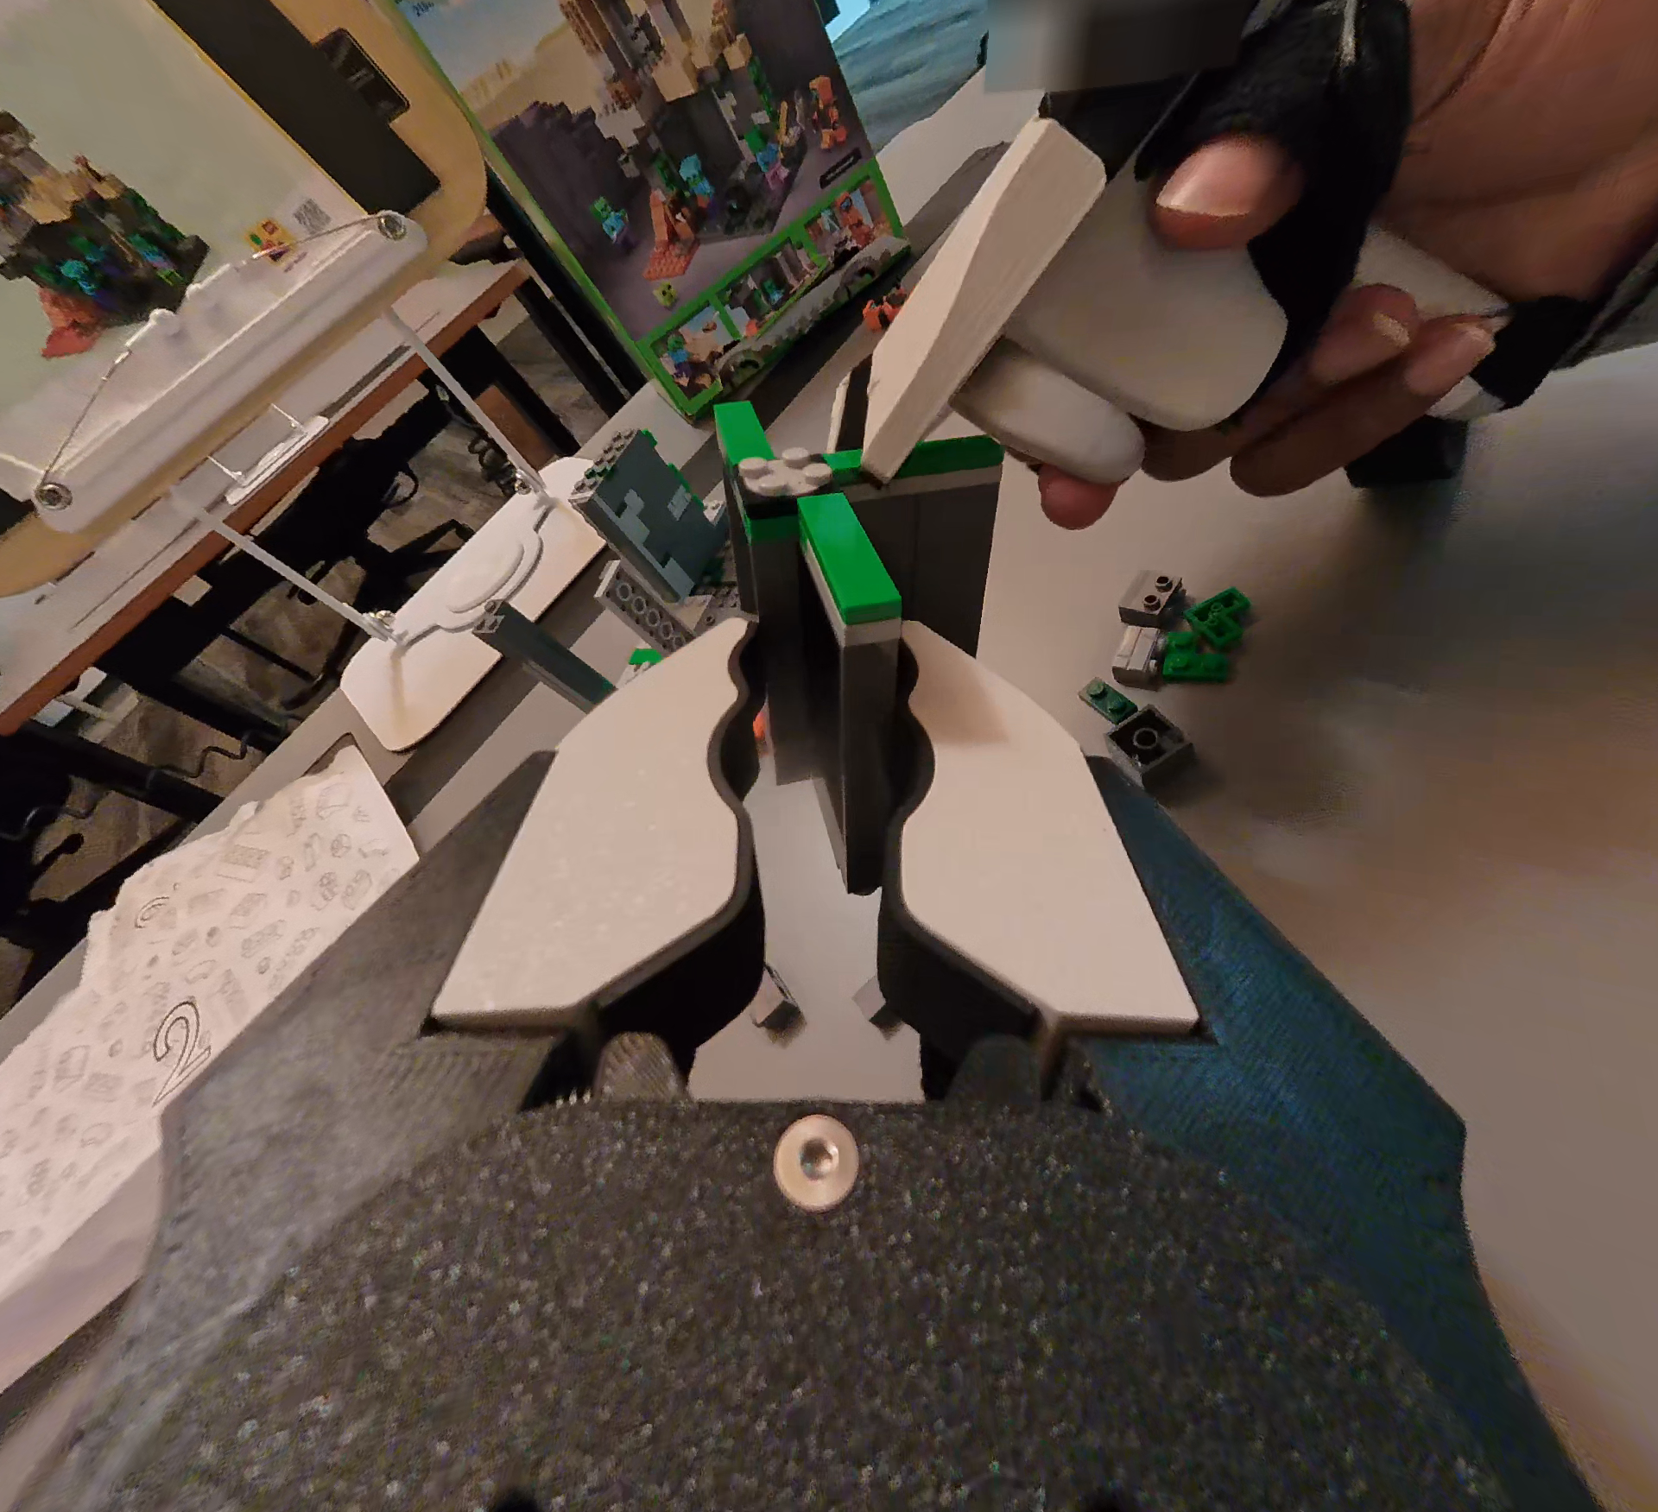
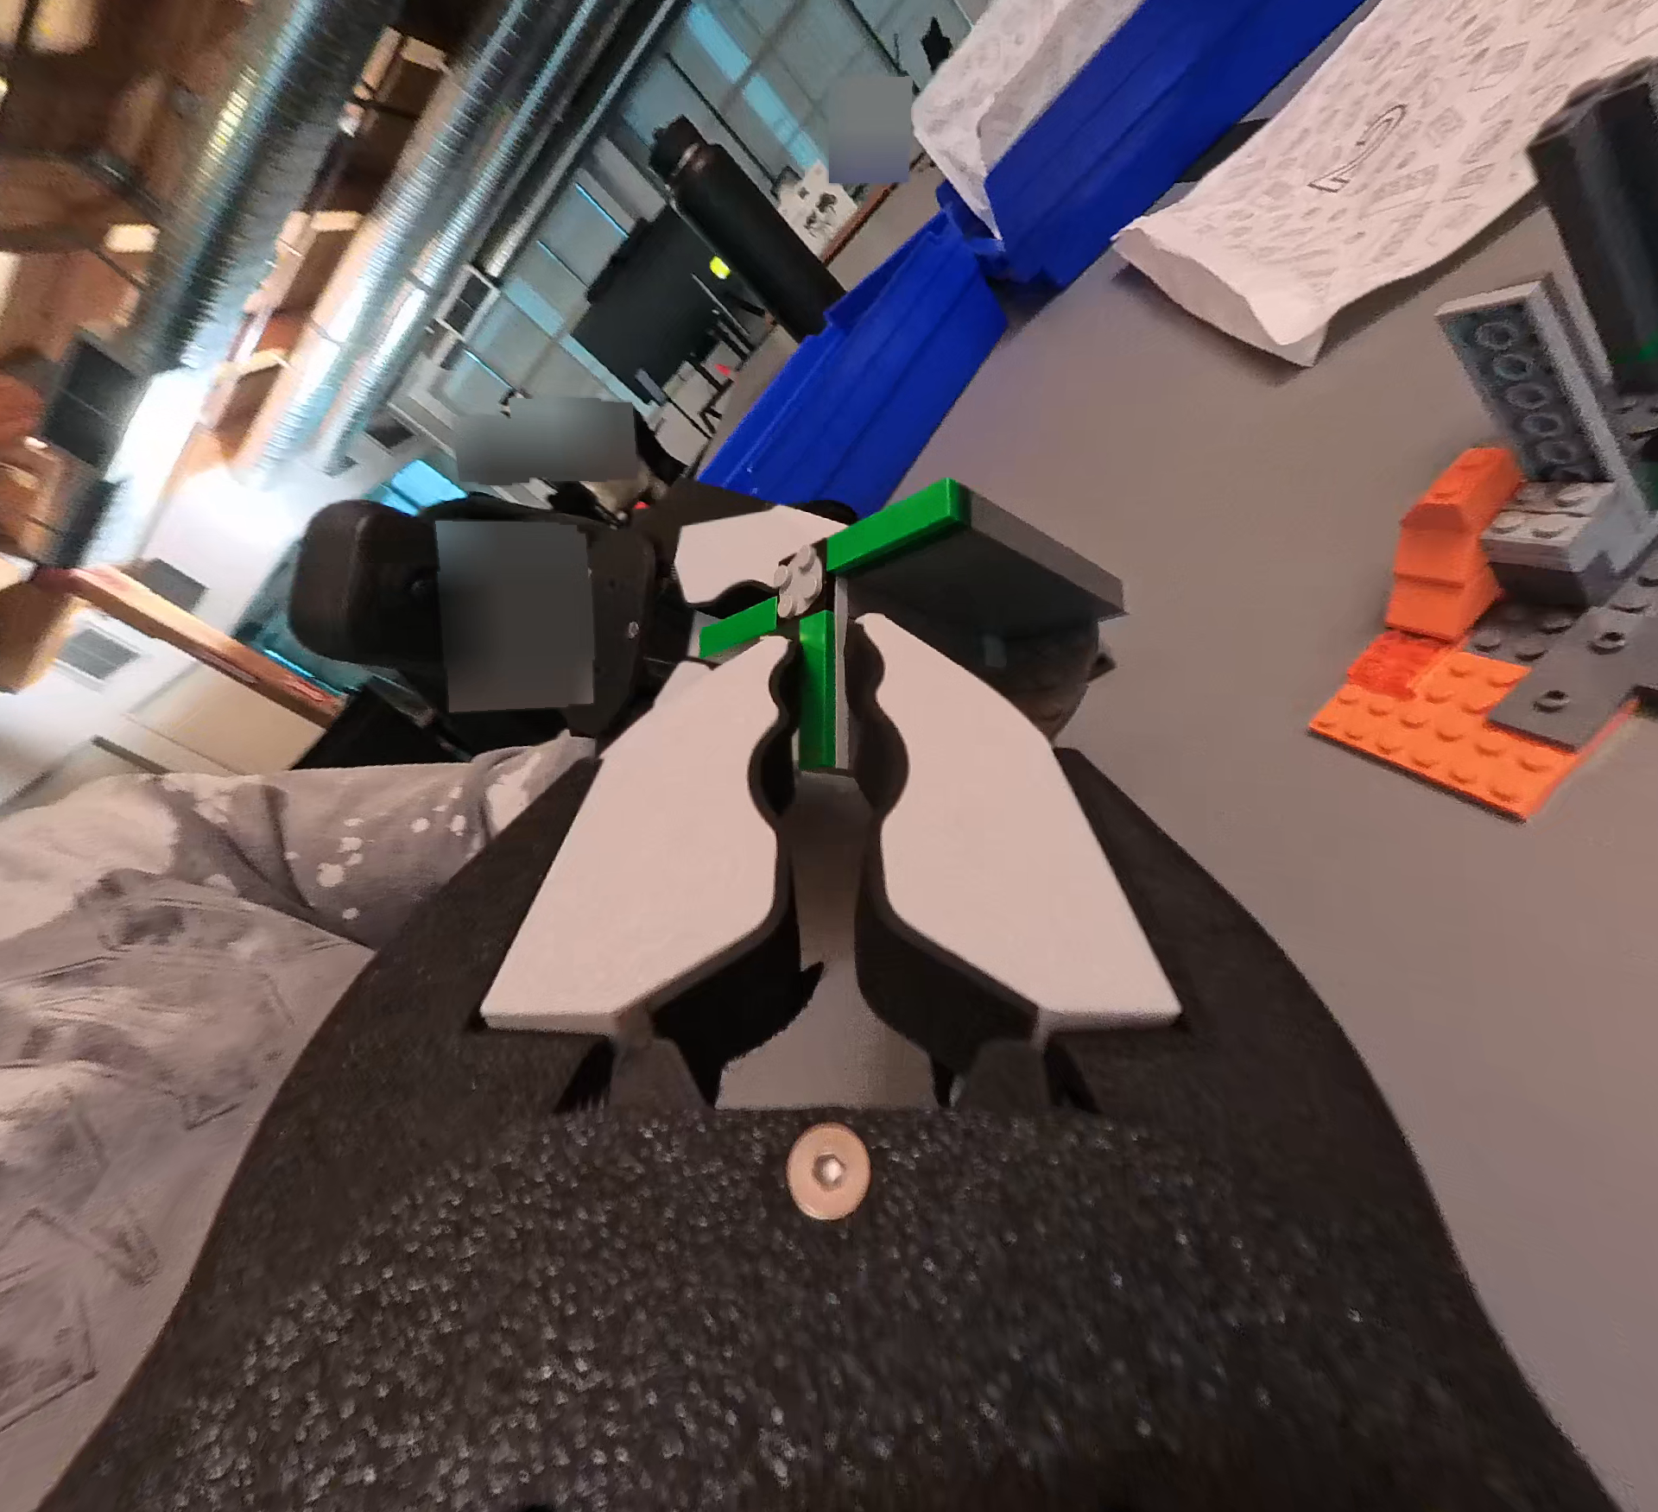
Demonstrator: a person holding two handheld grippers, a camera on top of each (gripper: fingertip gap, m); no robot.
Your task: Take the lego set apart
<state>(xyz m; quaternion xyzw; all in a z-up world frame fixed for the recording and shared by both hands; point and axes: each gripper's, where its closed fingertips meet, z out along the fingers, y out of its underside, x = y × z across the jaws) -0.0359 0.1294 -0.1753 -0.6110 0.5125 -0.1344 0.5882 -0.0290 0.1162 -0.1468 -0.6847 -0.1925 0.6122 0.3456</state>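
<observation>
My left gripper [image 1: 825, 751] is clamped on one dark, green-capped wing of the cross-shaped lego piece [image 1: 852, 572], held up over the grey table [image 1: 1346, 841]; my right gripper [image 2: 821, 715] pinches another wing's green tile [image 2: 818, 688]. I judge I'm mid-separation: next, a firm peel, keeping the left steady. Loose bricks [image 1: 1166, 644] lie near the table's middle.
</observation>
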